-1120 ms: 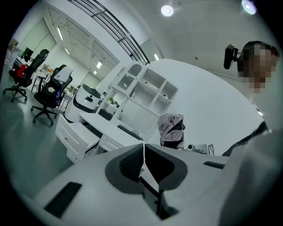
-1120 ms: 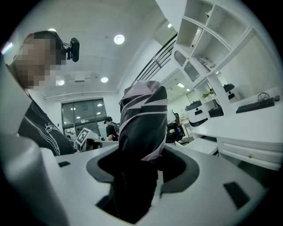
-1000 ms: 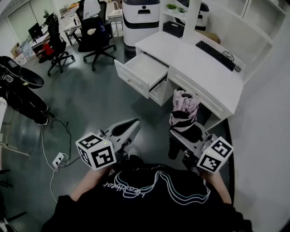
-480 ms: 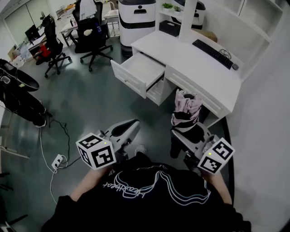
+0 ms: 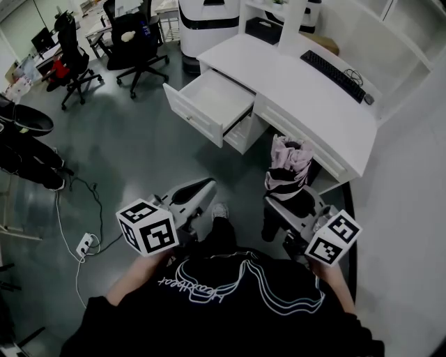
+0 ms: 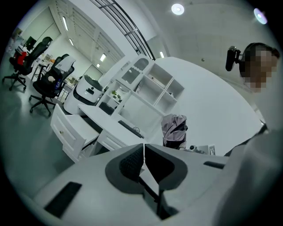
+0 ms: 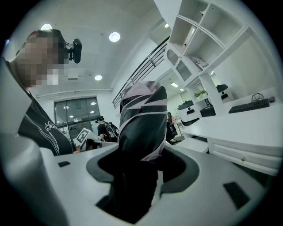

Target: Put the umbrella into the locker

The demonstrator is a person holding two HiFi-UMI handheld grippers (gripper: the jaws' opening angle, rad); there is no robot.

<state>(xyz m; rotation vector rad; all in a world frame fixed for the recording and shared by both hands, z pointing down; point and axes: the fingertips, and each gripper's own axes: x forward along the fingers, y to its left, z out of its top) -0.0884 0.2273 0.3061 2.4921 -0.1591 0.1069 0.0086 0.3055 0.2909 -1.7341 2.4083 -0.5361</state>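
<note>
My right gripper is shut on a folded pink-and-black umbrella, which stands upright out of its jaws just in front of the white desk. The right gripper view has the umbrella filling the gap in my right gripper, dark pads pressed on its lower part. Level with it on the left, over the grey floor, my left gripper is shut on nothing. The left gripper view shows the pads of my left gripper meeting, with the umbrella beyond them.
The desk has an open, empty drawer at its left end and a keyboard on top. A white-and-black machine and office chairs stand behind. A power strip with its cable lies on the floor to the left.
The desk and drawer have drawn nearer and shifted in the head view as the person stepped forward. Both grippers kept their pose, the umbrella still in the right one.
</note>
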